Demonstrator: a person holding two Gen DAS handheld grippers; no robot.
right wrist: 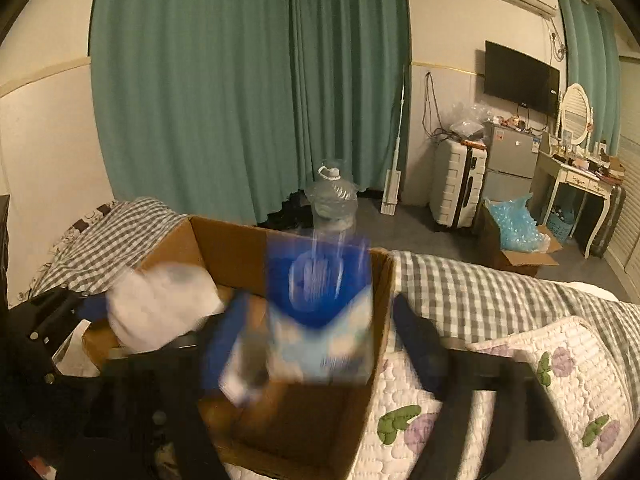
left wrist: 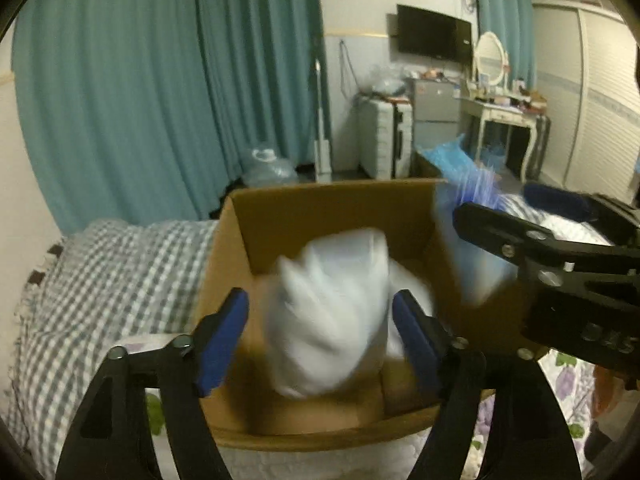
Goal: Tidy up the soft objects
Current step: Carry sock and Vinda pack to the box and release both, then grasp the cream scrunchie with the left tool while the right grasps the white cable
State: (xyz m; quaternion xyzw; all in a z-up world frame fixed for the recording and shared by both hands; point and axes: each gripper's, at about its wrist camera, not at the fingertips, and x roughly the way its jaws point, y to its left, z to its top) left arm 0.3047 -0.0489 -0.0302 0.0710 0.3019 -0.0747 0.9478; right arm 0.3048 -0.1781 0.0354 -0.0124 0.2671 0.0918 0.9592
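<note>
An open cardboard box (left wrist: 332, 200) (right wrist: 236, 248) stands on the bed. Between the blue pads of my left gripper (left wrist: 320, 332), over the box, is a blurred white soft bundle (left wrist: 332, 312); a gap shows on each side of it, so the gripper is open. In the right wrist view the white bundle (right wrist: 160, 308) shows at the box's left. My right gripper (right wrist: 320, 344) is open too, with a blurred blue and white soft pack (right wrist: 320, 308) between its fingers over the box's right half and free of the right finger. That pack (left wrist: 472, 248) is a smear by the box's right wall.
The bed carries a grey checked sheet (left wrist: 100, 272) and a white floral quilt (right wrist: 520, 360) beside the box. On the floor beyond are a clear water jug (right wrist: 334, 200), a white suitcase (right wrist: 456, 188) and a carton of blue plastic (right wrist: 516, 232). Teal curtains hang behind.
</note>
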